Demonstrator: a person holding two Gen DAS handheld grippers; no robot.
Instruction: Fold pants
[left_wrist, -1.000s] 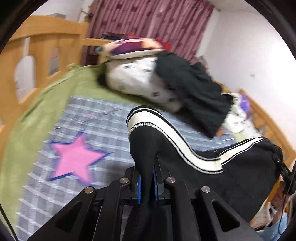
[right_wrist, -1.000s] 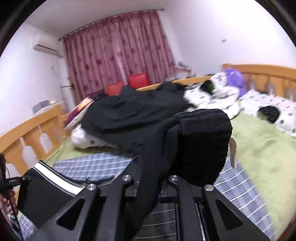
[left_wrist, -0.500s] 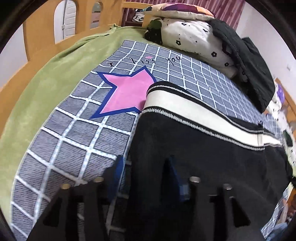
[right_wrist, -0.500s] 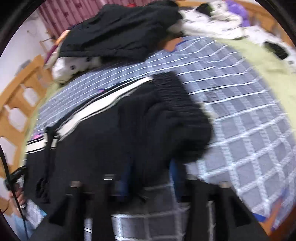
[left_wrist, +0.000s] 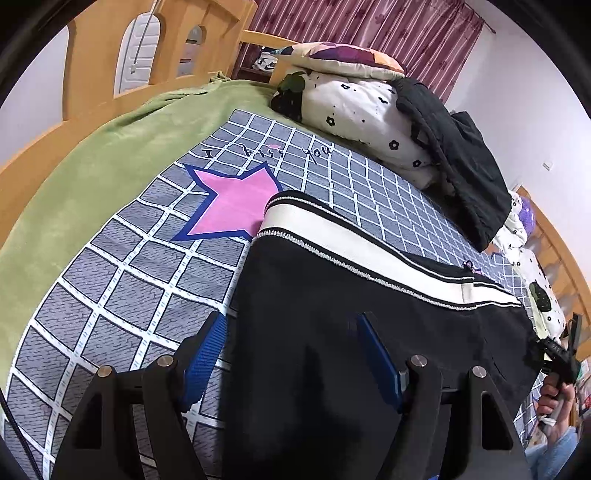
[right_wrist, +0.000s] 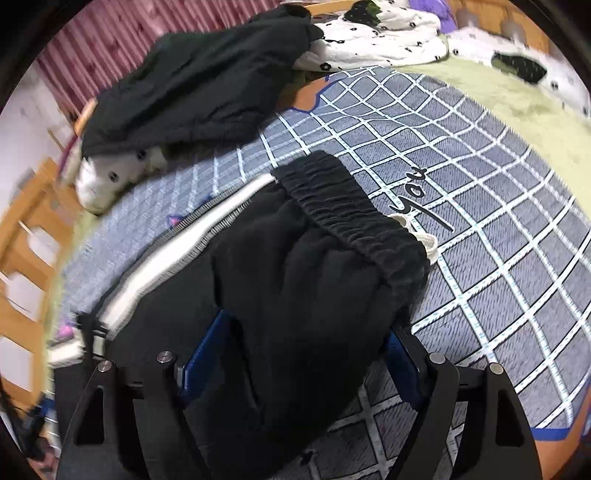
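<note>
Pants (left_wrist: 351, 314) risk snagging as left gripper (left_wrist: 291, 354) and right gripper (right_wrist: 306, 354) jaws open around loose fabric, apparently unclamped, waistband (right_wrist: 354, 218) bunching.

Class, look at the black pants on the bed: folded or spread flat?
Folded lengthwise: the pants lie as one narrow band, white stripe along one edge, bunched waistband at one end.

Pants (left_wrist: 369, 332) cut off (bottom edge).

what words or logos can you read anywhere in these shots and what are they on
"I ... you" in dark script on the checked blanket, above the pink star; the middle word is too distorted to read.
"you" in script on the same blanket beside the pants waistband.
A Nike swoosh on the white item behind the bed frame; its lettering is too small to read.
</note>
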